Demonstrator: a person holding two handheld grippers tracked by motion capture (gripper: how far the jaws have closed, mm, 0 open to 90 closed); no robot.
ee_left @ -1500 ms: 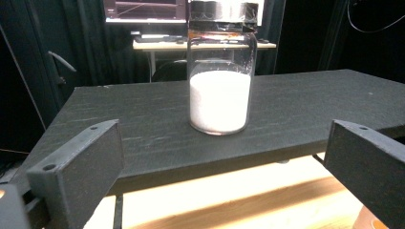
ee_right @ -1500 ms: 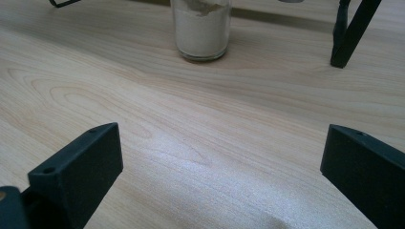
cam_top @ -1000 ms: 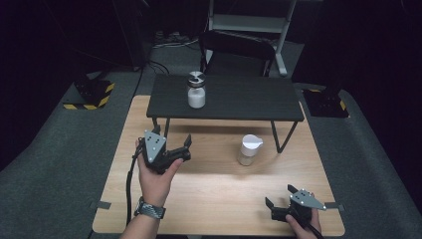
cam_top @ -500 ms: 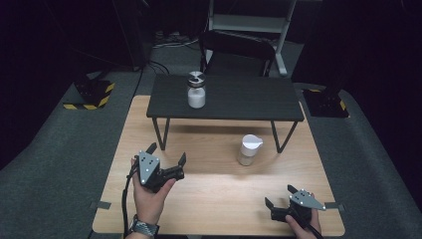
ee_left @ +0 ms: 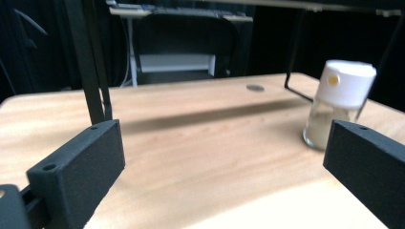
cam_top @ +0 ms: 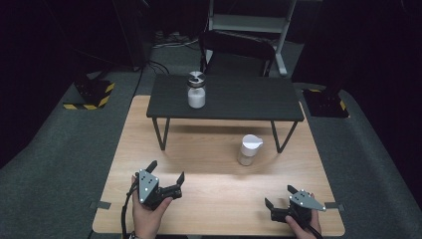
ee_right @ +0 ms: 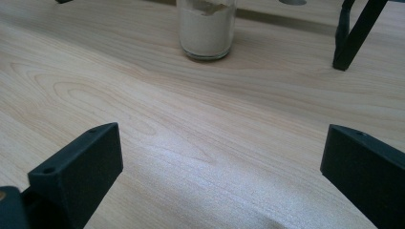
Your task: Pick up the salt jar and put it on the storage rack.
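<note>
Near the front edge of the pale wooden table, the high view shows the left gripper held toward the left corner, jaws spread and empty, and the right gripper by the right corner, likewise released. A white-capped glass jar stands right of the table's middle, beside the black shelf's leg. The left gripper view shows the round jar beyond its blocky matte jaws. The right gripper view shows pale powder in the jar on smooth grained wood.
</note>
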